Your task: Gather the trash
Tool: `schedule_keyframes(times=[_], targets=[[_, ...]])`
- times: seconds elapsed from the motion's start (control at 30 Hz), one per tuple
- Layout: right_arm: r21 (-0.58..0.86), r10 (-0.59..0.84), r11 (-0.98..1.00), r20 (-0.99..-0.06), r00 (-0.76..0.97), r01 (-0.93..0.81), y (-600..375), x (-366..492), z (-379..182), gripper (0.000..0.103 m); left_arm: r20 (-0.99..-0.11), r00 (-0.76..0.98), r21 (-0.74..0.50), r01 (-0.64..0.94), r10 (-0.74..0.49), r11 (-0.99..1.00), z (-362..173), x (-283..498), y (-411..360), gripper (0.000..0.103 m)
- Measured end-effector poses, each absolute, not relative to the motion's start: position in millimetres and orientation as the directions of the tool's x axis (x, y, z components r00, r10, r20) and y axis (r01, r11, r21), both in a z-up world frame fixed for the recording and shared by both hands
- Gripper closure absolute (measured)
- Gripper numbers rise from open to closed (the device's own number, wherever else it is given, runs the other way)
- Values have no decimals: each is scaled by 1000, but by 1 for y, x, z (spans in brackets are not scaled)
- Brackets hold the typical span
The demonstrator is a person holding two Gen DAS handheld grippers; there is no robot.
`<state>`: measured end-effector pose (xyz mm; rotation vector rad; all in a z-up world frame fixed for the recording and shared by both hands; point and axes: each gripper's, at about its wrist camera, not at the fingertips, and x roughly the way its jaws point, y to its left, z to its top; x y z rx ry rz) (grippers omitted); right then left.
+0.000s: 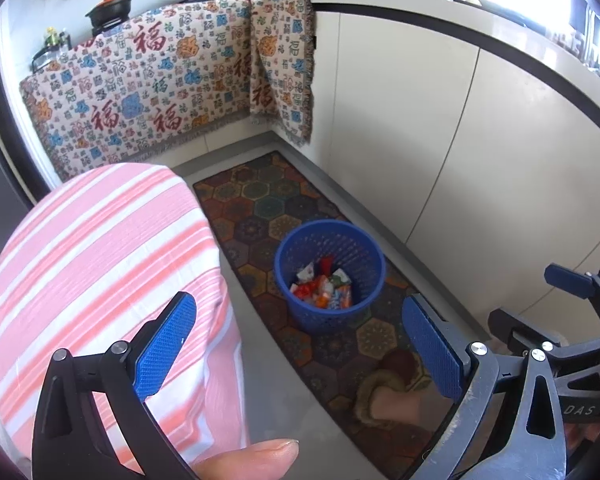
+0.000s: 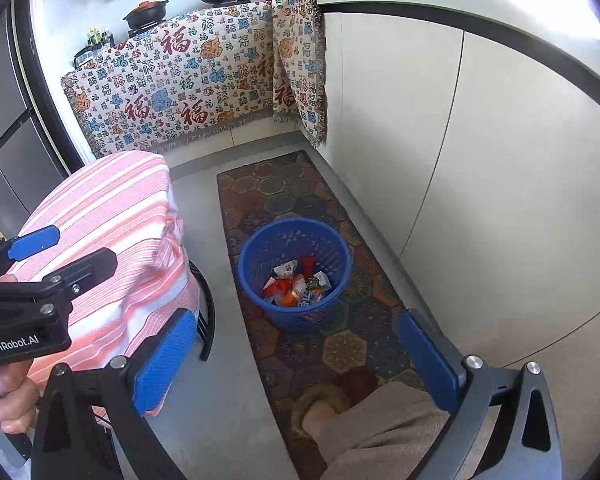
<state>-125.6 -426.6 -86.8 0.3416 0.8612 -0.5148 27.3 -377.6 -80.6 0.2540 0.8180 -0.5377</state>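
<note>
Grey floor point(image 1: 256, 360), hexagon-patterned rug point(image 1: 260, 208), white cabinets point(image 1: 400, 120), patterned cloth point(image 1: 140, 80) over counter, bright window point(image 1: 596, 32)

Before you, the grey floor point(image 2: 204, 420) carries a long hexagon-patterned mat point(image 2: 284, 196) running from near to far beside the white cabinets. On the mat stands a blue mesh basket point(image 2: 260, 248) holding crumpled wrappers point(image 2: 296, 286). To the left, a pink-striped covered stool point(image 2: 112, 216) rests on the floor. Your slippered foot point(image 2: 320, 404) stands on the mat's near end.

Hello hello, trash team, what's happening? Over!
Left tool and right tool open, empty. Colourful wrappers inside round blue plastic mesh basket on patterned hexagon rug. Nothing blocking.
</note>
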Motion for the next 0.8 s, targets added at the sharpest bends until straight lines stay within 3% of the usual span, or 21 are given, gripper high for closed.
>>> schedule_keyframes(times=[0.8], targets=[[76,-293,826,-789,540,559,-424,-125,-82,0,-758,552,10,542,-348,840,-82,27,-375,1]])
